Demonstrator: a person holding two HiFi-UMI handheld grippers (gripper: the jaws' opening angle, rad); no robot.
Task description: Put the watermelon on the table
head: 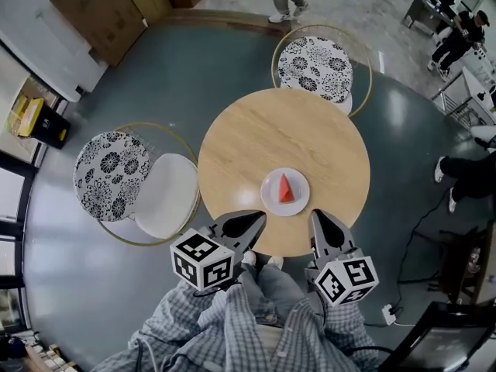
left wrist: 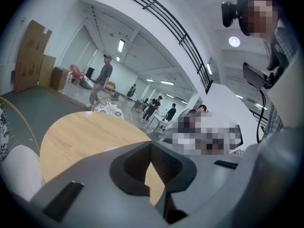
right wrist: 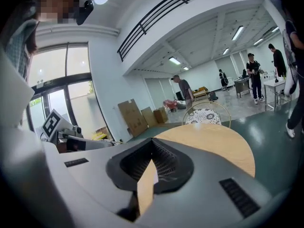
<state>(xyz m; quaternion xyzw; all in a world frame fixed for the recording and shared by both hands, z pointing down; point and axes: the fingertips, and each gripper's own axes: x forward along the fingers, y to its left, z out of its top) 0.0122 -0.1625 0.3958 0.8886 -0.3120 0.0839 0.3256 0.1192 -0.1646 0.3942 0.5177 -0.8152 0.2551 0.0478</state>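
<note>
- Sitting on a plate (head: 270,198), the watermelon (head: 286,189) is a red wedge, triangular from above, on the near right part of the table (head: 256,130).
- Its narrow tip points to the far side, away from me, and its wide end faces near, so its long axis runs near to far.
- The plate is round, white and smooth, and lies wholly on the table, close to the near edge.
- The table is round, of pale wood with a fine, even grain.
- My left gripper (head: 260,216) hangs over the table's near edge, just near-left of the plate and apart from it. Its jaws are pressed together with nothing between them.
- My right gripper (head: 316,215) hangs just near-right of the plate, also apart from it. Its jaws are pressed together too, and empty.
- Both grippers have smooth grey shells, dark ribbed pads and a cube with black-and-white square markers.
- Two chairs have thin gold wire frames and black-and-white flowered cushions: a far chair (head: 315,67) behind the table and a left chair (head: 108,173), the latter with a plain white seat pad.
- The floor (head: 194,76) is smooth, grey-green and slightly glossy.
</note>
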